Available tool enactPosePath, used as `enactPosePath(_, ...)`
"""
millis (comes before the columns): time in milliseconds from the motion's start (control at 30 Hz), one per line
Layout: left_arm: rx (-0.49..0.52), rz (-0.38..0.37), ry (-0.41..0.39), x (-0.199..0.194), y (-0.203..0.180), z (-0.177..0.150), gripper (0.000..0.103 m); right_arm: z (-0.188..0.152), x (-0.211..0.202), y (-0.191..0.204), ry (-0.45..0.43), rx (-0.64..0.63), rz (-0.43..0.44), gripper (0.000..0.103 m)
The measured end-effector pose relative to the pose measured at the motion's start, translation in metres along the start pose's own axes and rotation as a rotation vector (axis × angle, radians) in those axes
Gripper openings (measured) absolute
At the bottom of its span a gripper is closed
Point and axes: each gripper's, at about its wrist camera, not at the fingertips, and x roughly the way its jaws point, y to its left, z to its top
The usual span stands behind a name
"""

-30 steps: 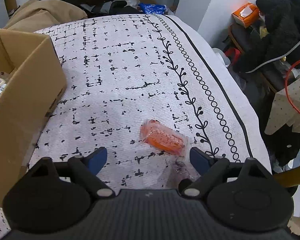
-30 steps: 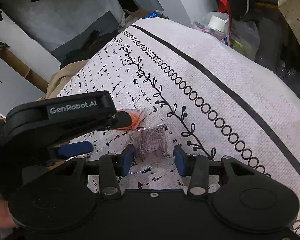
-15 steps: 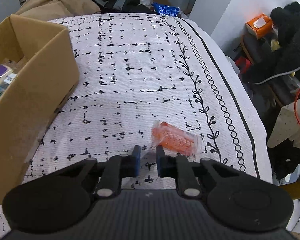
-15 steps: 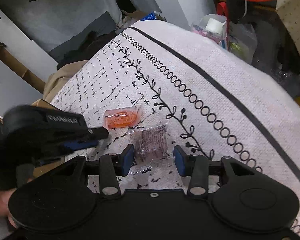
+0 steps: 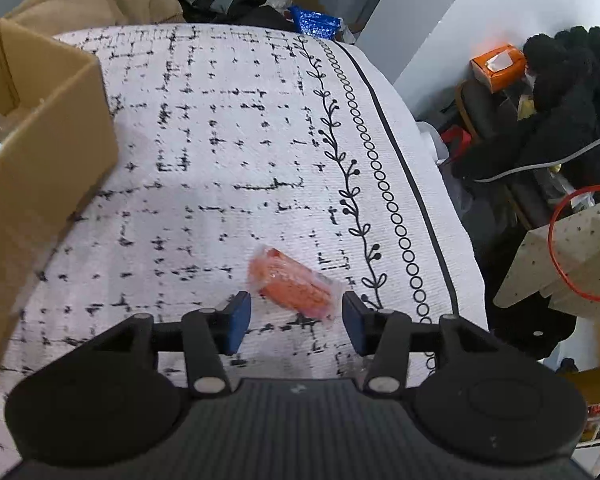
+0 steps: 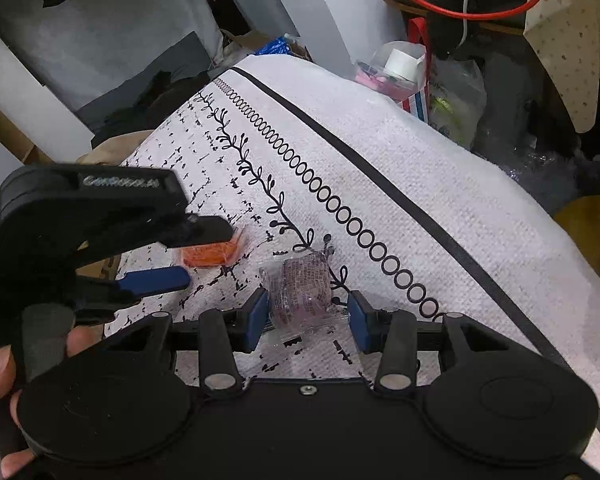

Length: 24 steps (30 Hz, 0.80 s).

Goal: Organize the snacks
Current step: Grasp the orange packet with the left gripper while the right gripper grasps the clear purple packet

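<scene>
since half a second ago left gripper [image 5: 296, 316] jaws are opening, empty; orange snack [image 5: 292, 282] lies just ahead between them, long axis diagonal.

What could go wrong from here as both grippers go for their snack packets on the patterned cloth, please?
1. The left gripper is opening around the orange packet, which lies skewed; the pads might catch only its loose clear wrapper.
2. The right gripper straddles the purple packet without pressing it; the crinkly wrapper could slip when squeezed.
3. The two grippers work close together, so they may collide, or snag the tablecloth.
</scene>
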Motion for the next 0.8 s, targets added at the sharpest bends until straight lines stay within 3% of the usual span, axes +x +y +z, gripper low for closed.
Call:
enactPosePath(333,-0.033,0.003,-0.004,0.022,-0.012,0.011,0.051,0.003,0.004,-0.006,0.005,0.019,0.029,0.043)
enactPosePath(633,0.011,0.02,-0.026,0.032,-0.015,0.015,0.05,0.003,0.006,-0.007,0.001,0.019,0.033,0.043)
enactPosePath(700,0.024,0.036,-0.027,0.033,-0.016,0.014,0.045,0.003,0.006,-0.007,0.0,0.017,0.031,0.043)
enactPosePath(767,0.024,0.057,-0.032,0.033,-0.014,0.014,0.029,0.003,0.006,-0.005,-0.004,0.011,0.027,0.043)
enactPosePath(800,0.029,0.067,-0.03,0.033,-0.013,0.014,0.028,0.003,0.006,-0.004,-0.008,0.004,0.026,0.043)
